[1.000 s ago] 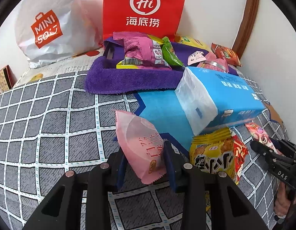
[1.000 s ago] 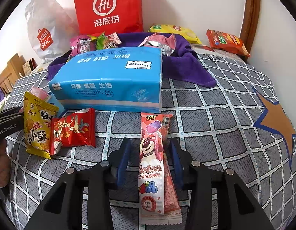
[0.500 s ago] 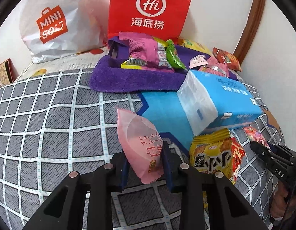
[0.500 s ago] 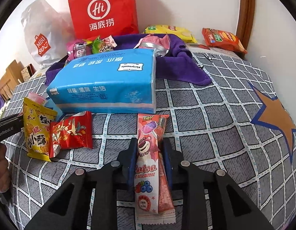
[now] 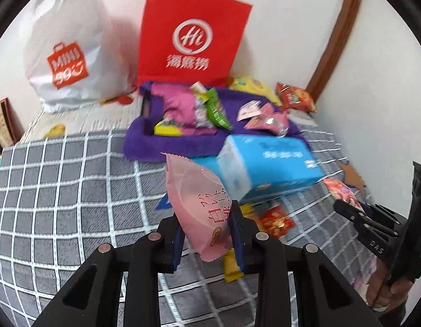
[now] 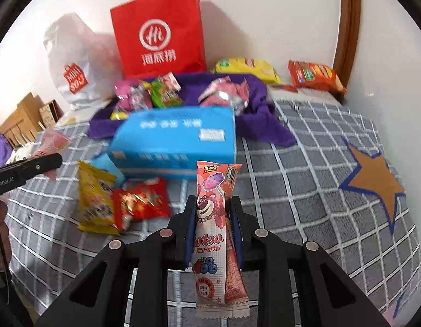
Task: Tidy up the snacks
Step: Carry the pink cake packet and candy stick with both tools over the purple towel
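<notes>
Left gripper [image 5: 206,231] is clamped on a pink snack packet [image 5: 199,204] — light, crinkly, slippery film, pinched near its lower end. Right gripper [image 6: 213,229] squeezes a long, floppy candy packet [image 6: 214,226] mid-length, above the bed.

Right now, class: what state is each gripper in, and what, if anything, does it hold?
Left gripper: shut on the pale pink snack packet.
Right gripper: shut on the long Lotso bear packet.
</notes>
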Available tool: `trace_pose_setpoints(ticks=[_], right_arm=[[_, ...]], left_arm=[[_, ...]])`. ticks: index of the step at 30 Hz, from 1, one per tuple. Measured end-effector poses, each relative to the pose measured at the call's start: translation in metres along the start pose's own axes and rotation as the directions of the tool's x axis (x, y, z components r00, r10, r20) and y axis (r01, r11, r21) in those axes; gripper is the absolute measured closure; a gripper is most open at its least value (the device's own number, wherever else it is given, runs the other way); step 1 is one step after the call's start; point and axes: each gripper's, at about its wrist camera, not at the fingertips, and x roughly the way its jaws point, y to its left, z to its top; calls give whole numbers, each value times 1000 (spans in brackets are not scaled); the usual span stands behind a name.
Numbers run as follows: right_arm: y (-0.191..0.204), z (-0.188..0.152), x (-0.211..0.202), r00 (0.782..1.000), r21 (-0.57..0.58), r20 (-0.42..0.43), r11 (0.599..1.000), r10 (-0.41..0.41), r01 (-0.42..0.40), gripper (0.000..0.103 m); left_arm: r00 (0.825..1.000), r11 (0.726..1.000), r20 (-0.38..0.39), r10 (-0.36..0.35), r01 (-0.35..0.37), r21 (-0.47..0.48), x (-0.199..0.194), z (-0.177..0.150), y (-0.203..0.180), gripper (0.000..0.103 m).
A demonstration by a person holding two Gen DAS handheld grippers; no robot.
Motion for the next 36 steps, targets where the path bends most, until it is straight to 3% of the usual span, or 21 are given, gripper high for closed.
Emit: trace_pose_setpoints(ticks=[10,18,28,36], right_arm=[[5,59,-15,997,30,74,999,21,-23,79],[8,112,2,996,20,91,1000,2,-4,79],[9,171,40,992,-43,126,999,-9,15,79],[-4,212,79,993,-18,115,1000,-7,9,79]], left_arm=[[998,998,57,-39,35,58,-24,60,-28,75],[993,996,111,-33,24,86,-23,114,-37,75],[995,998,99,-3,-3,57,20,162,-23,75],[996,998,78,45,-48,43,60,194,-12,75]])
